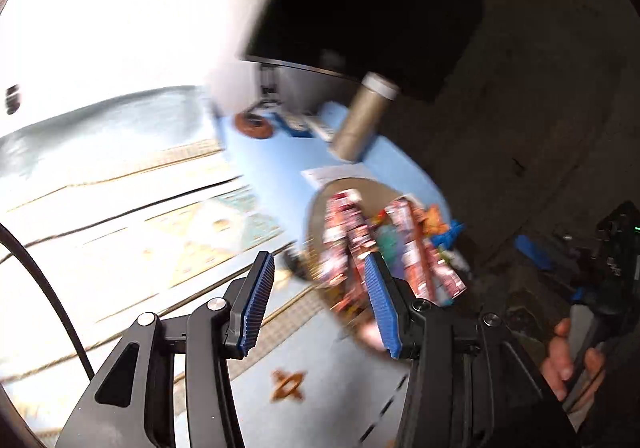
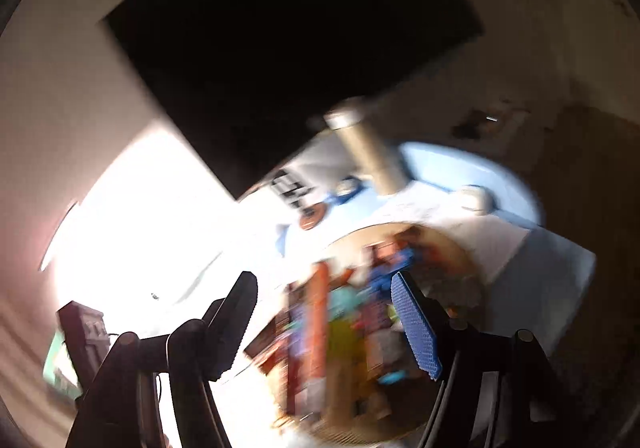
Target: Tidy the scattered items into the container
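The left claw stands partly open with nothing between its ribbed blue pads; its black arms are angular plastic with round metal pins. The right claw gapes wider, also empty, one pad dimpled blue, the other in shadow.

The container is a round, tan, shallow bowl on a pale blue desk. In the left view it lies at about one o'clock from the claw; in the right view it sits straight ahead at twelve, filling the gap between the fingers. Inside it lie the items: glossy red and white wrappers, long and flat, mixed with orange, teal and blue bits, all blurred.

At twelve o'clock beyond the bowl a dull metal cylinder with a paler cap stands tilted in the picture. A flat white sheet lies under the bowl's far edge. A round brown disc sits at eleven o'clock. A hand grips a dark handle at four o'clock in the left view. A patterned rug spreads at nine o'clock.
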The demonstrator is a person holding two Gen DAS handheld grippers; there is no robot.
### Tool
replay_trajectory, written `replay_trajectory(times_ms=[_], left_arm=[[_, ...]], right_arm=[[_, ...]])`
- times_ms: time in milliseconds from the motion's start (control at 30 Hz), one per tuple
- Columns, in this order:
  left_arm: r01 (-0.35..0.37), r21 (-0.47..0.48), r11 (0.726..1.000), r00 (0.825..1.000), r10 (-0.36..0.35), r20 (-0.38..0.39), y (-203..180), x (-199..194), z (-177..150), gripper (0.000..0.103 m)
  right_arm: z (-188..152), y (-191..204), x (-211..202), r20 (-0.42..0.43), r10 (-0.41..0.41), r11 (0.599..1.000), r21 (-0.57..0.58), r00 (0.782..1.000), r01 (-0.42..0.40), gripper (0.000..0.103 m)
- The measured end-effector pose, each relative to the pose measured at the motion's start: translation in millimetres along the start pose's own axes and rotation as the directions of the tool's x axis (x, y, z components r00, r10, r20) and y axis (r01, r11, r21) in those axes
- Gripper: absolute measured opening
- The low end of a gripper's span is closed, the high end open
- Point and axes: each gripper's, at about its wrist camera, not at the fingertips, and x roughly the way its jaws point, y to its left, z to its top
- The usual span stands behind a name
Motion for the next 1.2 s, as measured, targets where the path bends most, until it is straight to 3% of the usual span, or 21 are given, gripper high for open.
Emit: replay_trajectory(times_ms=[100,167,267,367,467,633,733,767,900,1000,1033,1133,1200], left_arm=[[-0.175,-0.069,0.982,0.984,0.177,0.033,40,-41,-26,0.05],[-0.282,-0.137,0.95,0.957,0.289,0.033,69,-62,-44,0.051],[-0.38,-0.25,0.891,0.92,0.393,-0.001,114,-89,-71,0.051],[-0.497,-0.306,0.812,0.858,0.513,-0.032,147,-112,-99,0.051],[-0.572,-0.319,0.755,0.808,0.586,-0.061,167,-127,-121,0.051],[-0.617,-0.35,0.705,0.771,0.631,-0.088,197,-133,-144,0.051],[-0.639,-0.337,0.692,0.757,0.643,-0.114,205,-121,-149,0.053],[-0.656,-0.317,0.685,0.74,0.666,-0.093,200,-120,-149,0.055],[-0.71,-0.209,0.672,0.701,0.703,-0.119,191,-103,-146,0.079],[-0.736,-0.237,0.635,0.674,0.721,-0.16,200,-102,-145,0.103],[-0.719,-0.268,0.641,0.689,0.706,-0.163,204,-105,-145,0.103],[-0.73,-0.264,0.63,0.678,0.716,-0.164,203,-105,-146,0.103],[-0.728,-0.267,0.631,0.68,0.715,-0.164,203,-105,-146,0.103]], right_arm=[[-25,50,3,-0.06,0.073,0.986,-0.143,0.996,-0.08,0.068],[-48,84,15,-0.131,0.109,0.966,-0.219,0.985,-0.136,0.068],[-89,129,47,-0.259,0.107,0.93,-0.315,0.96,-0.189,0.068],[-132,162,82,-0.366,0.081,0.9,-0.373,0.927,-0.226,0.068],[-169,183,115,-0.429,0.041,0.88,-0.413,0.902,-0.236,0.068],[-211,198,163,-0.455,-0.056,0.842,-0.5,0.889,-0.203,0.068],[-220,199,186,-0.434,-0.114,0.828,-0.539,0.894,-0.156,0.068],[-222,198,191,-0.432,-0.128,0.824,-0.547,0.893,-0.146,0.068],[-226,194,200,-0.435,-0.155,0.823,-0.554,0.887,-0.128,0.069],[-229,196,203,-0.414,-0.187,0.8,-0.59,0.891,-0.106,0.069],[-231,198,204,-0.406,-0.202,0.786,-0.61,0.892,-0.1,0.07],[-230,197,208,-0.367,-0.262,0.768,-0.639,0.892,-0.037,0.098],[-226,191,214,-0.386,-0.282,0.79,-0.612,0.878,-0.015,0.103]])
